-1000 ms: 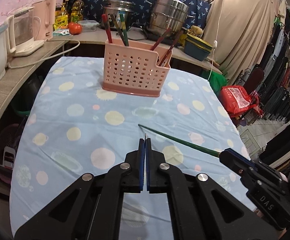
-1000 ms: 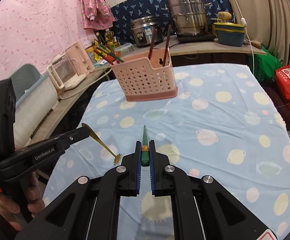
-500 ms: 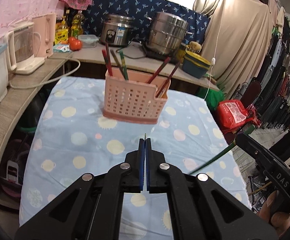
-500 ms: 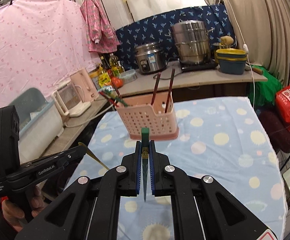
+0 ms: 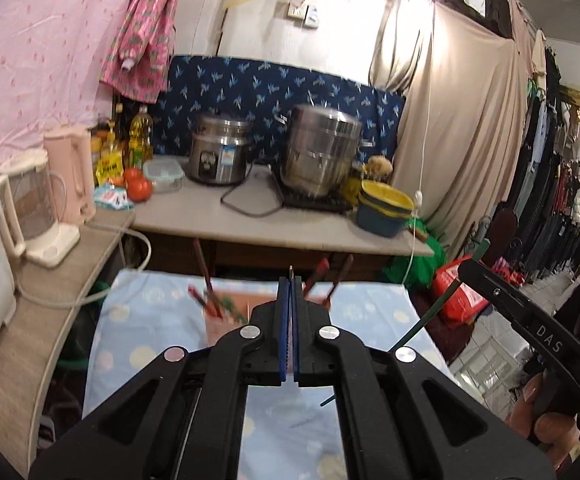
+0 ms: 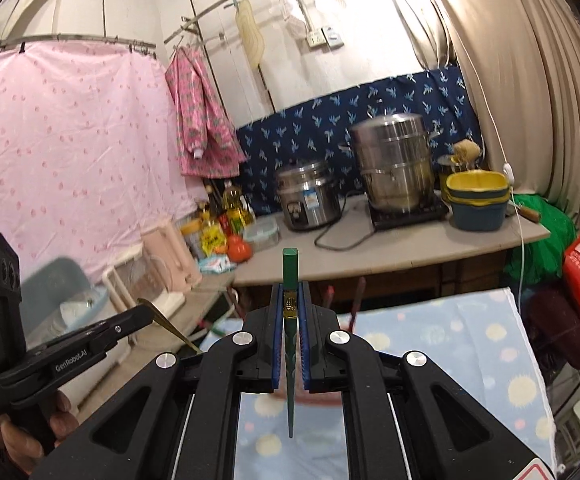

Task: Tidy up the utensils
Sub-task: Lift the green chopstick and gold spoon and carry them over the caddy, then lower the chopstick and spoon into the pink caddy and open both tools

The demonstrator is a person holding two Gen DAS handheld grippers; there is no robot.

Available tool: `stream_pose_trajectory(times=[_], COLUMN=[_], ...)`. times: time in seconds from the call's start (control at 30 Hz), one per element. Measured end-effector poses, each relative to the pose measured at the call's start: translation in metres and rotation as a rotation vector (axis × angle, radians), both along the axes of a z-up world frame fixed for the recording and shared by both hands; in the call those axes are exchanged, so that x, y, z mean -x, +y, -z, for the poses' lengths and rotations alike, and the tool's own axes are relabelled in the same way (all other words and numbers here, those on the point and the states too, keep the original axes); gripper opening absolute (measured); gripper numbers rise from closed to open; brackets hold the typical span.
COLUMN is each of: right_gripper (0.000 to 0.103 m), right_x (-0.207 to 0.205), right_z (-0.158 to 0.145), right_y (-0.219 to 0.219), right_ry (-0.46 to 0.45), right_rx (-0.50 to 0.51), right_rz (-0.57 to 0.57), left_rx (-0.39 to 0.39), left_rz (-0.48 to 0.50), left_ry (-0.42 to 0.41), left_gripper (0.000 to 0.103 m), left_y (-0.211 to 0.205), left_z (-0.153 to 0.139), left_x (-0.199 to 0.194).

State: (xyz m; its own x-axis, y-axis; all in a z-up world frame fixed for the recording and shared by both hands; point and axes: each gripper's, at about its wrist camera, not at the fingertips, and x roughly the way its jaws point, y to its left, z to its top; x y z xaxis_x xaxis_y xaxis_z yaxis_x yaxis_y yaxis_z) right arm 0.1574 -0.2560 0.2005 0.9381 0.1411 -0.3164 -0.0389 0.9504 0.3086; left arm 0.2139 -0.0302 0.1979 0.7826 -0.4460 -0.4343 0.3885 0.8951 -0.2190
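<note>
Light-blue tablecloth with pale spots: 6 o'clock in both views.
Pink perforated plastic utensil basket: blurred, 6 o'clock behind left gripper; red chopsticks upright inside.
Left gripper: fingers pressed together on a thin gold utensil, type unclear.
Right gripper: fingers clamped on a long green chopstick, vertical, thick end at 12 o'clock, above the tablecloth.
</note>
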Motion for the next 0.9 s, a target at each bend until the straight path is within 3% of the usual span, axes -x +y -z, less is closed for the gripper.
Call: stream_pose_trajectory(times=[0.27,0.53,0.83,0.87,0.9], right_gripper=[0.007,0.007,0.007,0.010,0.013], right_x=[-0.071,-0.119,-0.141,-0.142,-0.140], right_z=[-0.013,0.017,0.066,0.069,0.072], right_y=[0.004,0.012,0.024,0.025,0.025], right_ry=[-0.040,-0.015,0.082,0.090,0.091], right_rx=[-0.018,-0.004,0.006,0.007,0.003], right_rz=[0.025,0.045,0.017,0.014,0.017], left_rx=[0.017,-0.004,-0.034,-0.033,-0.034], left_rz=[-0.037,-0.055,-0.067,-0.076,-0.080], left_ry=[-0.006,0.062,0.112,0.114,0.119], left_gripper=[0.000,0.000,0.001,0.003,0.011], left_y=[-0.006,-0.007,-0.012,-0.012,-0.012], left_z=[-0.003,0.031,0.066,0.068,0.070], left_x=[-0.063,-0.109,-0.129,-0.130,-0.130])
